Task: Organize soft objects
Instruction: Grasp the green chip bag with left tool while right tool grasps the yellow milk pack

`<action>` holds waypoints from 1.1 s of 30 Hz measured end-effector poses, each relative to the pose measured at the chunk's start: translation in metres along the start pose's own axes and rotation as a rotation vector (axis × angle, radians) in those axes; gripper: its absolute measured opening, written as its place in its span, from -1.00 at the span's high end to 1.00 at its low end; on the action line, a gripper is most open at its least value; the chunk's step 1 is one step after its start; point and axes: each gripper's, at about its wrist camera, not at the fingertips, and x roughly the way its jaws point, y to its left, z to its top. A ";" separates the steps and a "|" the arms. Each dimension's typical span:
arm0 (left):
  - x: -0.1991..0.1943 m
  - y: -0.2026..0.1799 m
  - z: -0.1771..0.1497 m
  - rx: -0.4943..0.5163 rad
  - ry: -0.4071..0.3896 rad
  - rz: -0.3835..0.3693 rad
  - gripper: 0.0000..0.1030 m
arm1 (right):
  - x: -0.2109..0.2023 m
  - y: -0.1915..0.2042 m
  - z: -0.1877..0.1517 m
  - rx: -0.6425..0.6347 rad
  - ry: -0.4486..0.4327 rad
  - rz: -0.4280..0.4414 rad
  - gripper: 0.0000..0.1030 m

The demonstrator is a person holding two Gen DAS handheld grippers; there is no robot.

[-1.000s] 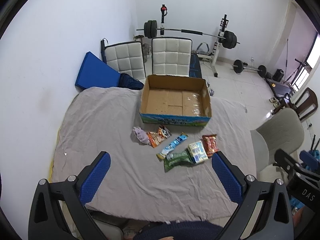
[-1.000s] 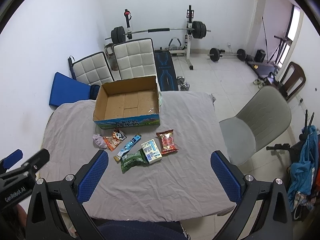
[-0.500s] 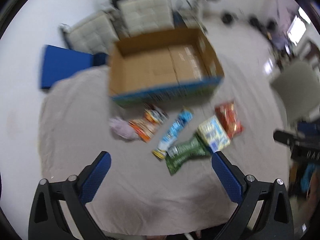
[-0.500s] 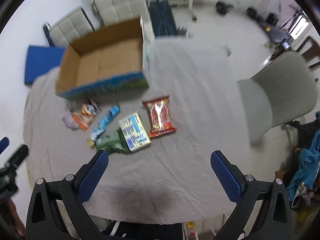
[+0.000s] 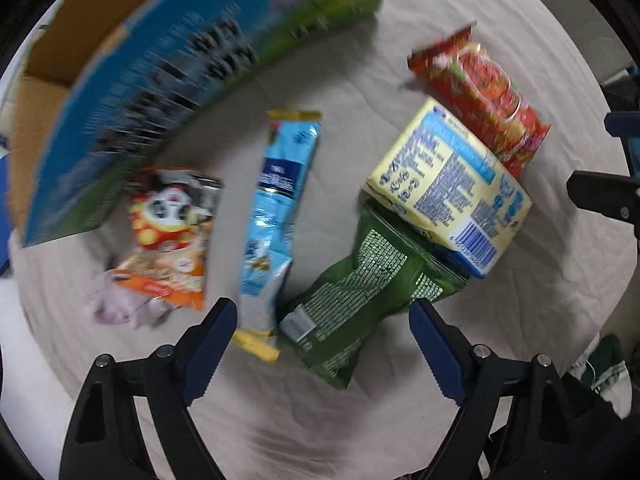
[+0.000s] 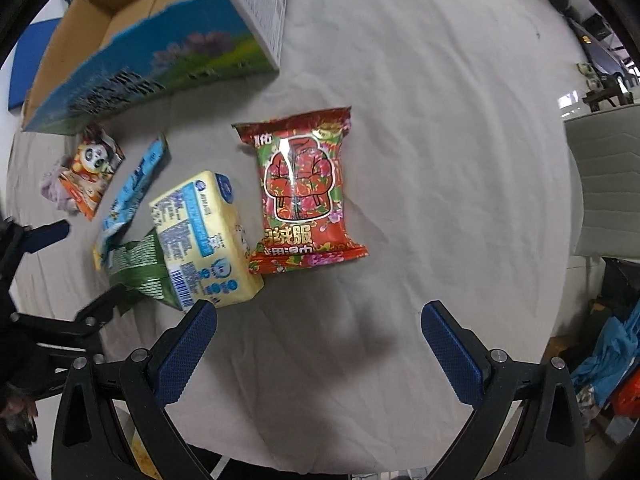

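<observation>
Several soft packets lie on the grey cloth in front of an open cardboard box (image 5: 192,64). In the left wrist view: a green bag (image 5: 360,296), a light blue packet (image 5: 276,208), a yellow tissue pack (image 5: 448,192), a red packet (image 5: 480,88), a panda packet (image 5: 172,232). My left gripper (image 5: 320,344) is open, low over the green bag's near end. My right gripper (image 6: 320,344) is open and empty, just in front of the red packet (image 6: 302,188) and the yellow pack (image 6: 204,236).
The box (image 6: 152,56) stands at the back left of the table. A grey chair (image 6: 604,176) sits past the table's right edge. A purple cloth scrap (image 5: 116,304) lies under the panda packet. Bare cloth (image 6: 440,120) spreads to the right of the packets.
Both grippers have dropped from high above the table to close over the packets. The left one now hangs over the green bag, the right one near the red packet. Both stay open.
</observation>
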 end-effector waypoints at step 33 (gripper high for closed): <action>0.024 0.072 -0.041 -0.738 0.099 -0.229 -0.13 | 0.112 0.127 0.031 -0.051 0.207 0.005 -0.33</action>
